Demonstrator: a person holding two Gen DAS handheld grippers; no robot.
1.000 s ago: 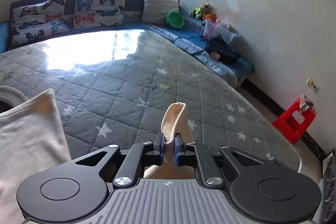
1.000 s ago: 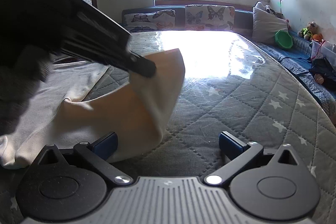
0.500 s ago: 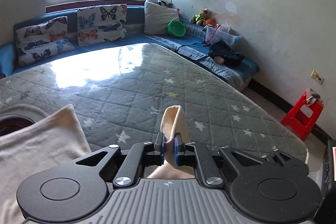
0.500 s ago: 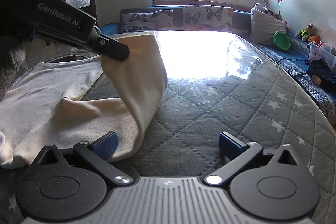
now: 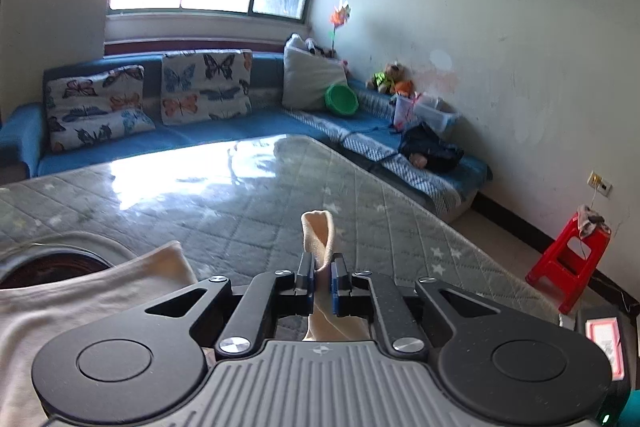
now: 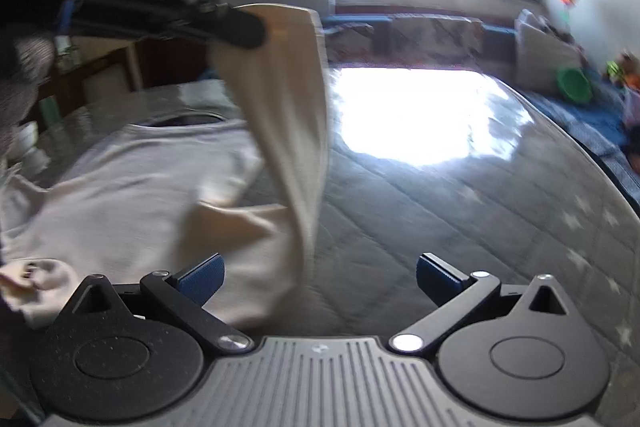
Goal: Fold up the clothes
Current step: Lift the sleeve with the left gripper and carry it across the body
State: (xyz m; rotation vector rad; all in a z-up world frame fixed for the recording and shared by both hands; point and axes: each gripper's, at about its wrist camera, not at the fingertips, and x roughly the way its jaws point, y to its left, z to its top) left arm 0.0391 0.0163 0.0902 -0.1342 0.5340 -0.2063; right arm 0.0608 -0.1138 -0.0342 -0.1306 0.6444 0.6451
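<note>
L gripper fingers clenched on cream shirt sleeve, lifted above the quilted bench; shirt body lies flat. R gripper fingers released, empty, near hem. Risk: thin pinch slips mid-swing, sleeve drops crooked w/ wrinkles.

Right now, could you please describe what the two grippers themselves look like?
The left gripper and the right gripper match: matte black linkage arms with silver pivot bolts, round black discs either side, and a ribbed grey body with a small central logo. The fingers carry blue pads. Seen from the right wrist view, the left one's side bears blurred pale lettering.
</note>
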